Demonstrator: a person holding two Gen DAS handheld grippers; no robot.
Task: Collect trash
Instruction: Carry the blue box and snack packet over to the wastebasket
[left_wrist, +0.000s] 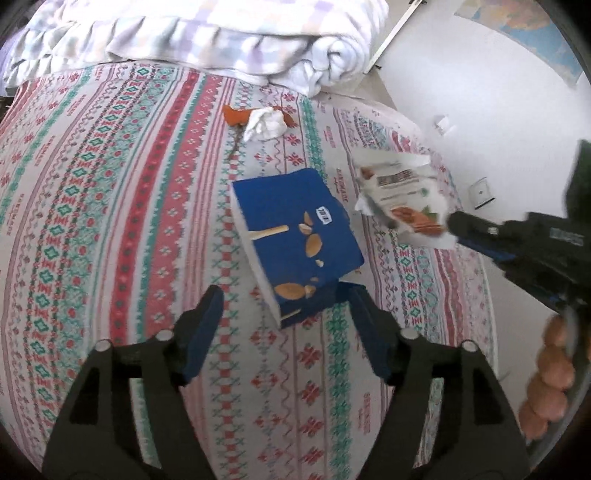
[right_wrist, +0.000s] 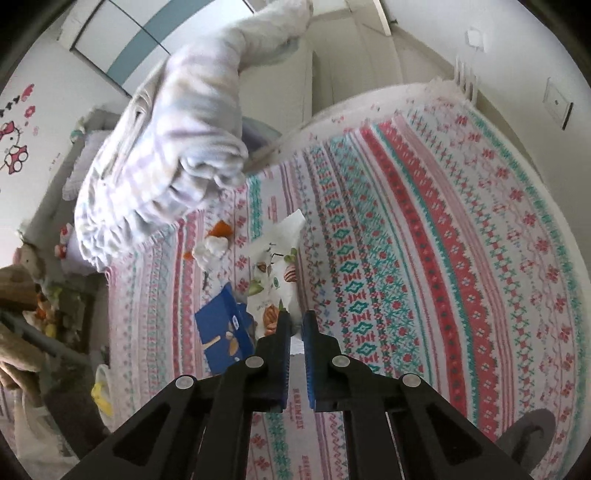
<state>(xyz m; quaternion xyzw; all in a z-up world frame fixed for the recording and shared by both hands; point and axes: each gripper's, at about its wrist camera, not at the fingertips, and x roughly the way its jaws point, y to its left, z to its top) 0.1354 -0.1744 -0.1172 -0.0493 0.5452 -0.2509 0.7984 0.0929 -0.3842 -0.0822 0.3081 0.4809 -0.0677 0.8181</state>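
Right now the right gripper (right_wrist: 294, 325) has its jaws pinched narrow on the white snack wrapper (right_wrist: 275, 280), which hangs just off the patterned bedspread (right_wrist: 424, 229). Meanwhile the left gripper (left_wrist: 286, 306) hovers with jaws spread wide, the blue box (left_wrist: 295, 236) lying just ahead between them, and crumpled tissue (left_wrist: 266, 123) with orange peel (left_wrist: 234, 114) farther beyond.

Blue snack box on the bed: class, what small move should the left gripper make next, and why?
Probably ease forward and close. The left gripper is open, its jaws either side of the blue snack box's near corner, not yet gripping. The right gripper already pinches the white snack wrapper.
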